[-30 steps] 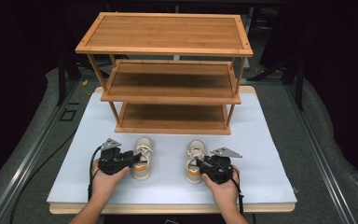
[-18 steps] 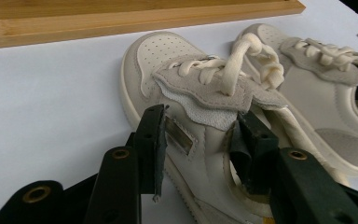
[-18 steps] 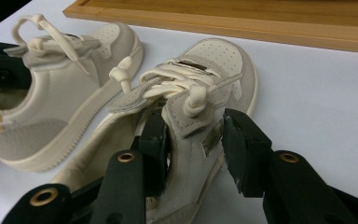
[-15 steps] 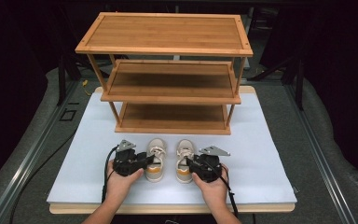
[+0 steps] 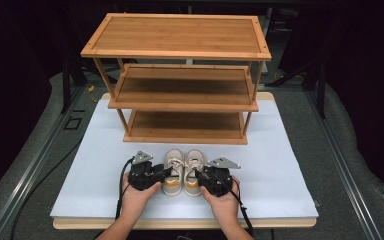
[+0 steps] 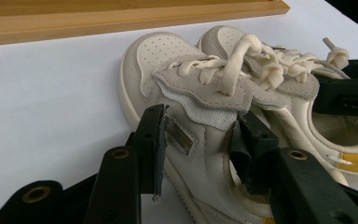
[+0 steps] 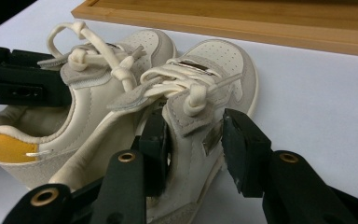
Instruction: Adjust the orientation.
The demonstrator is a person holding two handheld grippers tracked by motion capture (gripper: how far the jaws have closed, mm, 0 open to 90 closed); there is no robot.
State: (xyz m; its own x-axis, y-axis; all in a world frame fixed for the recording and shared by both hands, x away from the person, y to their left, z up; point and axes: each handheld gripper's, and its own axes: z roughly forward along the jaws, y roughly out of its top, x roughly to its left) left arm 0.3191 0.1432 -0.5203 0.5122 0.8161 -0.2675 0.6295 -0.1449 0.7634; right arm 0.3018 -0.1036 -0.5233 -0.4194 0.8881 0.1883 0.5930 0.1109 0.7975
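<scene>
Two small cream shoes held side by side on the white counter [image 5: 280, 165], in front of the wooden shelf rack [image 5: 180, 80].

The left tongs [image 5: 166, 173] are clamped on the side wall of the left shoe [image 5: 172, 172]; the right tongs [image 5: 200, 176] are clamped on the side wall of the right shoe [image 5: 194, 171]. The shoes touch, toes pointing toward the rack's bottom shelf [image 5: 185, 125], just beside it.

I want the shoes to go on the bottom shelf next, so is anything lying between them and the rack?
Nothing visible does. The left shoe and right shoe sit side by side, each clamped by a gripper, with bare white mat up to the bottom shelf, which looks free.
</scene>
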